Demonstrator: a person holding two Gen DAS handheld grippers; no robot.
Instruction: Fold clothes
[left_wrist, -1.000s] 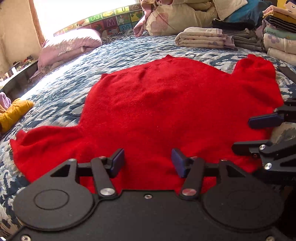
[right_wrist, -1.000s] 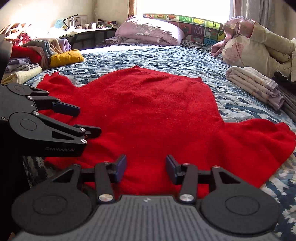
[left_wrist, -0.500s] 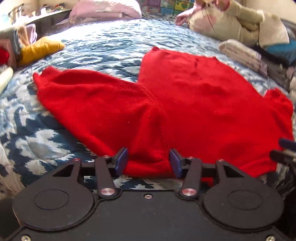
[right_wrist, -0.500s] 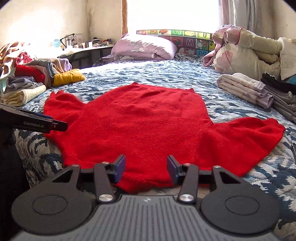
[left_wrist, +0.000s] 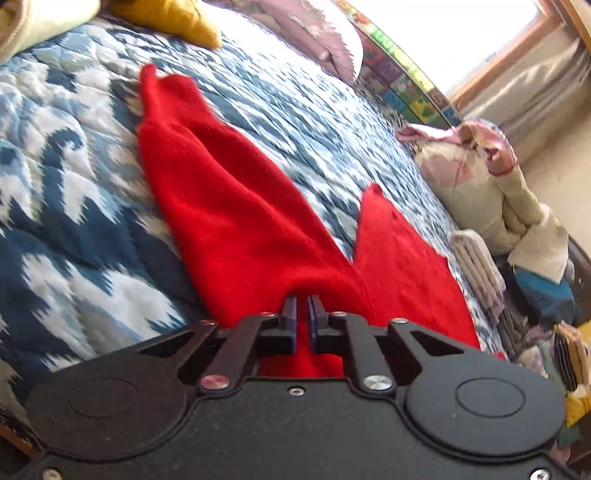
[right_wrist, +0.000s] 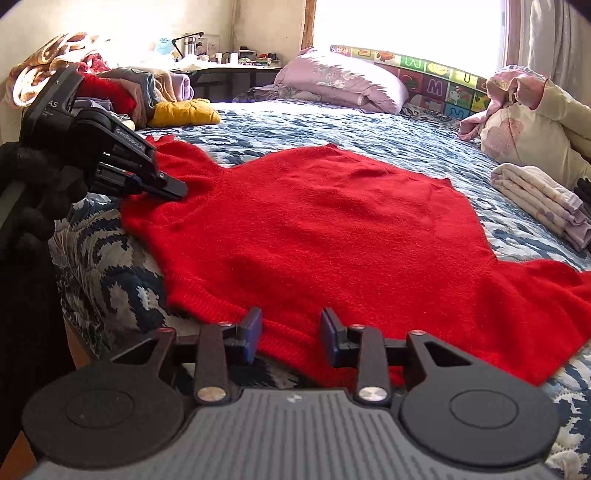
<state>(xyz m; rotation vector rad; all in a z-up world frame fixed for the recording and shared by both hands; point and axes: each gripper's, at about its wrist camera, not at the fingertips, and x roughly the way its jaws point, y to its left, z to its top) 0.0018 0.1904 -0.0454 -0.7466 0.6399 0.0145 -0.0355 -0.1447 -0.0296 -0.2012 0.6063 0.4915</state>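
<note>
A red sweater (right_wrist: 332, 229) lies spread flat on the bed, sleeves out to both sides. In the left wrist view its left sleeve (left_wrist: 207, 177) runs away from my left gripper (left_wrist: 303, 310), whose jaws are closing, with a bunched fold of red knit pinched between the pads. The right wrist view shows that same left gripper (right_wrist: 177, 190) at the sweater's left shoulder, held by a black-gloved hand (right_wrist: 33, 192). At the near hem, my right gripper (right_wrist: 291, 332) is closing. The ribbed edge lies between its fingers, and the pads stand apart from it.
The bed has a blue-and-white quilt (right_wrist: 369, 125). A yellow garment (right_wrist: 184, 112) and piled clothes lie at the far left, a lilac pillow (right_wrist: 340, 79) at the head. Folded laundry (right_wrist: 543, 199) and a bundled duvet (right_wrist: 535, 122) sit on the right. The bed's edge drops off at the near left.
My left gripper swung left from the hem to the sleeve's base, rolled over, and closed on the red knit. The right gripper narrowed its jaws over the hem.
</note>
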